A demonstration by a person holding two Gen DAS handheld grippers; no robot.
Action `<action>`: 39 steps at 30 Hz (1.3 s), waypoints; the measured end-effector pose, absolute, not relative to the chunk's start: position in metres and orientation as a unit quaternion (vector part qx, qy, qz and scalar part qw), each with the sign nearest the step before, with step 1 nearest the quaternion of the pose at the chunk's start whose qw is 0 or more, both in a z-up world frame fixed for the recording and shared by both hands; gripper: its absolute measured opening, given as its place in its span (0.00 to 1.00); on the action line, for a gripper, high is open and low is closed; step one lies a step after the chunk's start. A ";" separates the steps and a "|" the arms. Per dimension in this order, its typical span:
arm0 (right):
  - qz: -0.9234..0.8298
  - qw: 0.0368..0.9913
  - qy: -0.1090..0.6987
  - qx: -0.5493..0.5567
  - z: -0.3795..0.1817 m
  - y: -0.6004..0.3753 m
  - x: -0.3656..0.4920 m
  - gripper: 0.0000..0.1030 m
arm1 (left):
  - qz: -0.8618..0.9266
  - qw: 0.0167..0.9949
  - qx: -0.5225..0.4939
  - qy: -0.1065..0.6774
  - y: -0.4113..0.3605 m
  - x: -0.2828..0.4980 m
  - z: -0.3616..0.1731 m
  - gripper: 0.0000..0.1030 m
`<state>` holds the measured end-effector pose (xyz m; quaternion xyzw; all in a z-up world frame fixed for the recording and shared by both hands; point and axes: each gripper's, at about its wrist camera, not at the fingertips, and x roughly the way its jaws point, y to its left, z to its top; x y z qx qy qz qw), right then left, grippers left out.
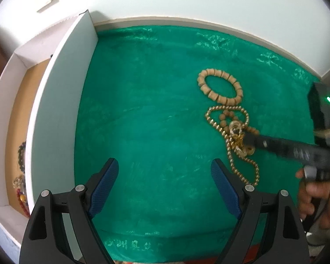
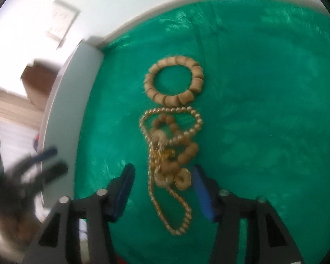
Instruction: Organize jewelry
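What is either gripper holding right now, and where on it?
Nothing. The left gripper is open over bare cloth; the right gripper straddles the gold chain tangle without pinching it.

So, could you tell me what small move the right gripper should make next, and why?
Probably close the right gripper on the tangled gold chain: its jaws straddle the knot on the green cloth without pressing it yet.

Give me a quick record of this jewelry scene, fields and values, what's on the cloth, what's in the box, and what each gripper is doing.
surface: green cloth
wooden bead bracelet: flat on the cloth, apart from both grippers
gold bead chain: tangled with brown beads and rings, below the bracelet
white box: left of the cloth, some beaded jewelry inside
left gripper: open, nothing between its fingers
right gripper: open, straddling the tangle, pads not yet pressing
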<state>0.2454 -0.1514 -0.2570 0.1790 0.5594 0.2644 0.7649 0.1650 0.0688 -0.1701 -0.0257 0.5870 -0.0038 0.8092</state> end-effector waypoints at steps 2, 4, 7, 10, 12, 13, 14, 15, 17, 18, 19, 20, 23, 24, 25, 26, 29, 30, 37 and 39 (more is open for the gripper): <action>0.251 0.752 0.567 0.224 -0.267 -0.157 0.252 0.28 | -0.001 0.808 -0.027 0.589 0.072 0.163 -0.171 0.84; 0.241 0.742 0.570 0.257 -0.273 -0.162 0.254 0.11 | 0.004 0.806 -0.030 0.591 0.076 0.161 -0.173 0.84; 0.238 0.748 0.562 0.262 -0.265 -0.171 0.249 0.12 | 0.010 0.805 -0.034 0.592 0.083 0.158 -0.174 0.84; 0.259 0.765 0.544 0.229 -0.238 -0.175 0.237 0.12 | 0.015 0.804 -0.039 0.593 0.087 0.158 -0.176 0.84; 0.263 0.781 0.528 0.205 -0.218 -0.180 0.230 0.11 | 0.015 0.803 -0.041 0.595 0.087 0.159 -0.177 0.84; 0.264 0.786 0.523 0.196 -0.213 -0.183 0.229 0.12 | 0.014 0.802 -0.040 0.595 0.085 0.160 -0.178 0.84; 0.263 0.794 0.516 0.183 -0.203 -0.187 0.225 0.12 | 0.010 0.802 -0.038 0.596 0.083 0.161 -0.178 0.84; 0.261 0.801 0.510 0.175 -0.196 -0.191 0.223 0.12 | 0.007 0.802 -0.036 0.596 0.081 0.162 -0.178 0.84; 0.255 0.812 0.500 0.162 -0.186 -0.200 0.220 0.12 | -0.004 0.803 -0.027 0.596 0.072 0.164 -0.178 0.84; 0.251 0.817 0.494 0.157 -0.180 -0.206 0.218 0.12 | -0.008 0.803 -0.025 0.596 0.068 0.165 -0.178 0.84; 0.248 0.820 0.491 0.155 -0.179 -0.211 0.219 0.12 | -0.015 0.803 -0.020 0.596 0.063 0.166 -0.178 0.84; 0.244 0.825 0.486 0.153 -0.175 -0.217 0.217 0.12 | -0.022 0.803 -0.015 0.596 0.057 0.168 -0.178 0.84; 0.232 0.835 0.475 0.153 -0.169 -0.231 0.213 0.12 | -0.043 0.802 -0.005 0.596 0.042 0.172 -0.178 0.84; 0.228 0.836 0.473 0.155 -0.169 -0.234 0.212 0.12 | -0.055 0.802 -0.003 0.594 0.035 0.173 -0.177 0.84; 0.226 0.837 0.473 0.157 -0.169 -0.238 0.210 0.12 | -0.073 0.803 -0.001 0.591 0.026 0.175 -0.176 0.84; 0.224 0.837 0.473 0.159 -0.170 -0.241 0.208 0.12 | -0.091 0.805 -0.001 0.587 0.017 0.177 -0.174 0.84; 0.216 0.837 0.475 0.164 -0.176 -0.247 0.203 0.11 | -0.156 0.804 0.009 0.573 -0.015 0.183 -0.177 0.80; 0.214 0.837 0.475 0.168 -0.178 -0.249 0.201 0.11 | -0.165 0.802 0.014 0.574 -0.023 0.184 -0.180 0.74; 0.208 0.839 0.471 0.176 -0.181 -0.257 0.189 0.12 | -0.165 0.785 0.081 0.592 -0.075 0.196 -0.228 0.53; 0.206 0.838 0.472 0.179 -0.182 -0.260 0.186 0.12 | -0.150 0.790 0.084 0.589 -0.078 0.200 -0.235 0.49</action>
